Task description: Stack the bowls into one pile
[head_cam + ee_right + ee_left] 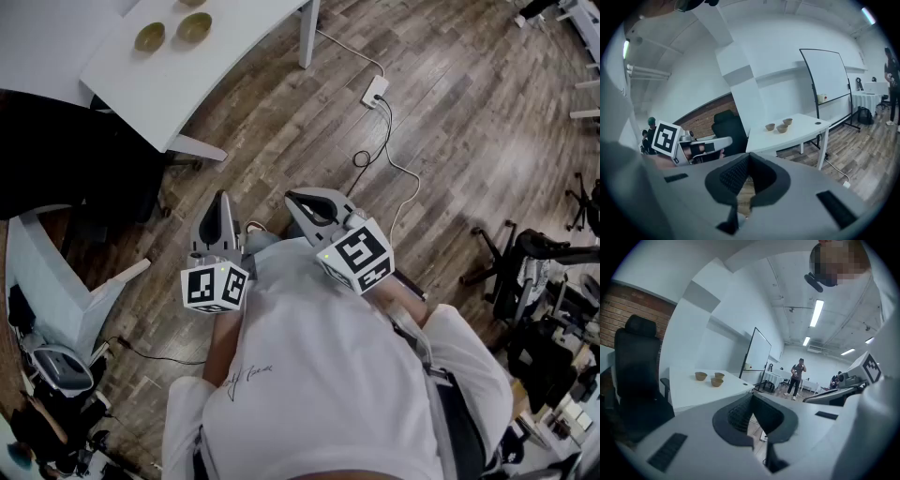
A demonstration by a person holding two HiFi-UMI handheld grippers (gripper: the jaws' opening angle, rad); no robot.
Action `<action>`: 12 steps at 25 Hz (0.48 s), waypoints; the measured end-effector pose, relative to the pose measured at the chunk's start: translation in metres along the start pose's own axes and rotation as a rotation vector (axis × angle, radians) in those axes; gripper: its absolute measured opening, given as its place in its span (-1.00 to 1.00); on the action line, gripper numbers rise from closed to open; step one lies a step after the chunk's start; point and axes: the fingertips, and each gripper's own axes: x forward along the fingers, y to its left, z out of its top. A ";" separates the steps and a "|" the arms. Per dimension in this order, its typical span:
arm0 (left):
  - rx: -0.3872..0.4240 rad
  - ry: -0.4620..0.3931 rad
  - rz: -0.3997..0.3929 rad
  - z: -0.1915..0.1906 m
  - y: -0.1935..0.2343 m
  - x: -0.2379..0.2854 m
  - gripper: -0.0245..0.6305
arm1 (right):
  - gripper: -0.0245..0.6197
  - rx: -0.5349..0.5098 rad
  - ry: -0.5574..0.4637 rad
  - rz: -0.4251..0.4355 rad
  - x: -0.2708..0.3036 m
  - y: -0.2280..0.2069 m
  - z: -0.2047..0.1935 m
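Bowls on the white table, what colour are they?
The bowls are golden brown, best seen in the head view.

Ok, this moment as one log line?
stacking: not started; bowls: three, apart, on table; left gripper: shut, empty; right gripper: shut, empty

The head view's top edge crops one bowl [192, 3].

The person is wearing a white T-shirt [319, 375] bearing small dark script. The grey left claw [221, 197] and right claw [292, 198] are each carrying a black-and-white marker cube [215, 286].
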 end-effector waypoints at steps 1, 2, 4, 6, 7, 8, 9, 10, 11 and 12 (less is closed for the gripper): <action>0.000 0.000 -0.001 0.000 -0.001 0.002 -0.91 | -0.90 -0.001 0.000 0.000 0.000 -0.001 0.001; -0.001 0.001 -0.002 0.001 -0.001 0.003 -0.90 | -0.90 -0.001 -0.001 0.000 0.001 -0.002 0.001; -0.001 0.002 -0.001 0.002 -0.001 0.006 -0.90 | -0.90 0.000 -0.004 0.002 0.002 -0.004 0.003; 0.000 0.001 0.002 0.003 -0.001 0.008 -0.90 | -0.90 0.000 -0.008 0.004 0.002 -0.005 0.005; 0.001 0.000 0.003 0.003 -0.002 0.009 -0.91 | -0.90 0.000 -0.010 0.004 0.001 -0.006 0.005; 0.002 -0.001 0.004 0.003 -0.003 0.011 -0.90 | -0.90 0.000 -0.011 0.004 0.001 -0.007 0.006; 0.004 -0.001 0.004 0.004 -0.003 0.011 -0.90 | -0.90 0.000 -0.011 0.004 0.001 -0.007 0.005; 0.006 0.000 0.005 0.004 -0.004 0.012 -0.90 | -0.90 0.002 -0.009 0.003 0.001 -0.008 0.005; 0.007 0.001 0.007 0.003 -0.004 0.012 -0.90 | -0.90 0.004 -0.007 0.005 0.001 -0.009 0.004; 0.008 0.004 0.010 0.003 -0.004 0.011 -0.90 | -0.90 0.007 -0.004 0.009 0.002 -0.009 0.004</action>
